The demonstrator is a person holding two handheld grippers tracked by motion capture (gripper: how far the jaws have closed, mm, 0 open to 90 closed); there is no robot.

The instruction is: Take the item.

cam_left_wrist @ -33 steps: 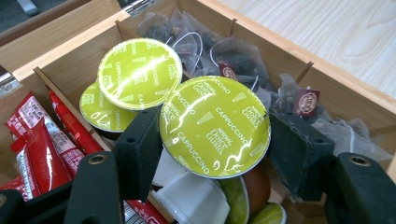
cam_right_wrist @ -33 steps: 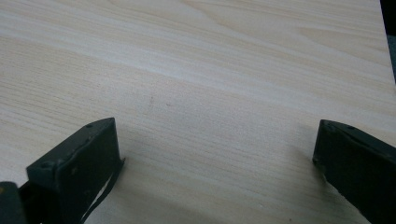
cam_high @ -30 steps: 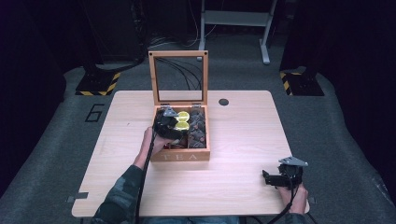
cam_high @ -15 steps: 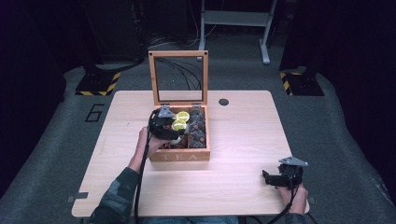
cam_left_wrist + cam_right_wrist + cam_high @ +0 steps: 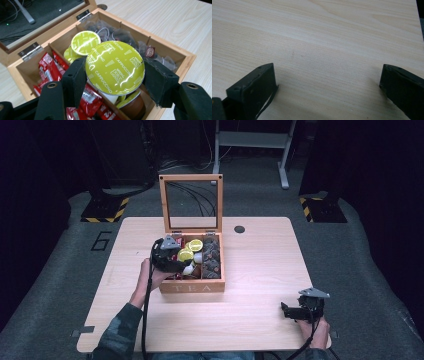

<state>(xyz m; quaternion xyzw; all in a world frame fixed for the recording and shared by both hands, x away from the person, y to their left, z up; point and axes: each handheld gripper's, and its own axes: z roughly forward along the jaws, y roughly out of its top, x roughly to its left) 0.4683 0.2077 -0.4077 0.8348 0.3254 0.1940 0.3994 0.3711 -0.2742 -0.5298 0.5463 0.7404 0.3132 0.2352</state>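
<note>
my left gripper (image 5: 115, 75) is clamped on a capsule (image 5: 115, 68). both pads press the rim of its green foil lid, one on each side, and the lid faces up toward the camera, slightly tilted. the lid reads "cappuccino". the capsule hangs clear above the box (image 5: 186, 58), over the middle compartment.

in the high view my left gripper (image 5: 172, 259) sits over the left front part of the box (image 5: 192, 287), and the capsule (image 5: 185, 255) shows at its tip. my left hand (image 5: 152, 275) is behind the gripper at the box's left edge. the forearm comes in from the bottom edge and slants up and right toward the box. the cable runs down along it.

under the held capsule, a second capsule (image 5: 85, 42) with a green lid lies in the middle compartment. red sachets (image 5: 51, 68) fill the compartment to its left. dark tea bags (image 5: 117, 33) lie in the far one. the lid (image 5: 191, 202) of the box stands upright on its hinges.

my right gripper (image 5: 295, 312) rests on the table (image 5: 260, 265) near its front right corner, well apart from the box. its jaws stand wide apart with nothing but bare wood between them, as the right gripper view shows. my right hand (image 5: 314, 327) holds it low, pointing left across the table.
</note>
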